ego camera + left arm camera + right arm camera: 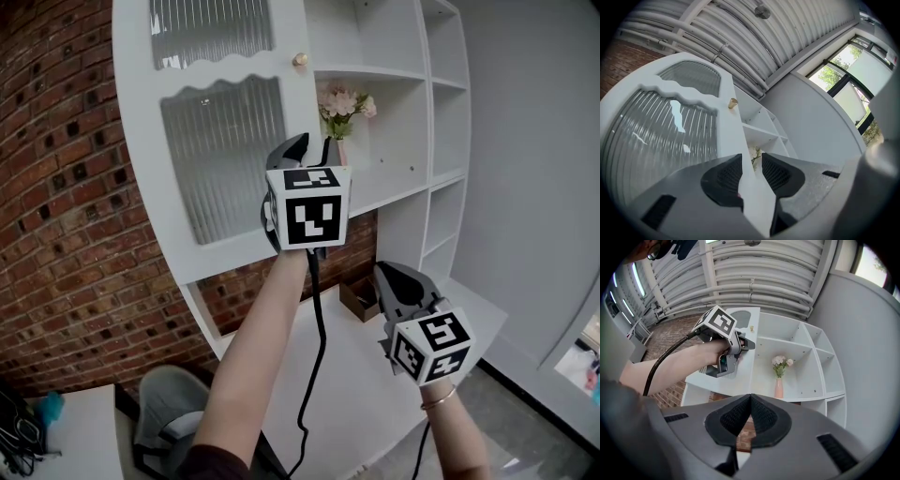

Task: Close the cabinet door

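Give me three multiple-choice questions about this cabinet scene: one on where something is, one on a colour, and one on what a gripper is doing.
1. Where is the vase? A on a shelf inside the cabinet; B on top of the cabinet; C hanging on the door.
2. What colour is the knob on the door? A black; B gold; C red.
3. What is the left gripper doing? A hanging open in the air; B holding the vase; C shut on the door's edge.

Answers: 1 A, the vase stands on an inner shelf. 2 B, the knob gleams gold against white. 3 C, its fingers flank the door's edge.
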A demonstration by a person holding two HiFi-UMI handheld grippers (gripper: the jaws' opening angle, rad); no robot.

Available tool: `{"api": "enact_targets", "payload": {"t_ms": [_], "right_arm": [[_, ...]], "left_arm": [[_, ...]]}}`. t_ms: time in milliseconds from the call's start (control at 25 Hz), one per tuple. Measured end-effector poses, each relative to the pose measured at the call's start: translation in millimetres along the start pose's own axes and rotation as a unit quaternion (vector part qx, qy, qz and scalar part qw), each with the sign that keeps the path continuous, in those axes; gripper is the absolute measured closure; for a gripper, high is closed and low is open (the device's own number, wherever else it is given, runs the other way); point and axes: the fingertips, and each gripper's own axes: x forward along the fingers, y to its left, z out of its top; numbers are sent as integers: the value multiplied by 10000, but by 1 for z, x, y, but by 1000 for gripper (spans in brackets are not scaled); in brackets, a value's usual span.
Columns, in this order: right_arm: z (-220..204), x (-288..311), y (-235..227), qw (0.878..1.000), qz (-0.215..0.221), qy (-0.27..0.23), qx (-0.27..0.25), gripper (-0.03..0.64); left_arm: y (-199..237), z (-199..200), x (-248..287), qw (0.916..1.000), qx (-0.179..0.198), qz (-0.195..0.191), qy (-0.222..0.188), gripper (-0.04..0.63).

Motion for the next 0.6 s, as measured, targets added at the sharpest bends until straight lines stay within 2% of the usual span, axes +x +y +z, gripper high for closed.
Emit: {"api": "enact_targets", "payload": {"t_ms": [240, 480, 600], "right_arm": [[-2, 6, 4, 10000, 38, 37, -69, 615], [-5, 12, 4, 9999, 34, 78, -92, 616], [-7, 14, 3, 9999, 29, 113, -103, 616]], "left_arm": [[10, -4, 4, 9986, -493, -154, 99, 456], [22, -12, 8, 9984, -533, -45, 171, 456], [24, -13, 9, 9990, -416, 37, 134, 459]]}}
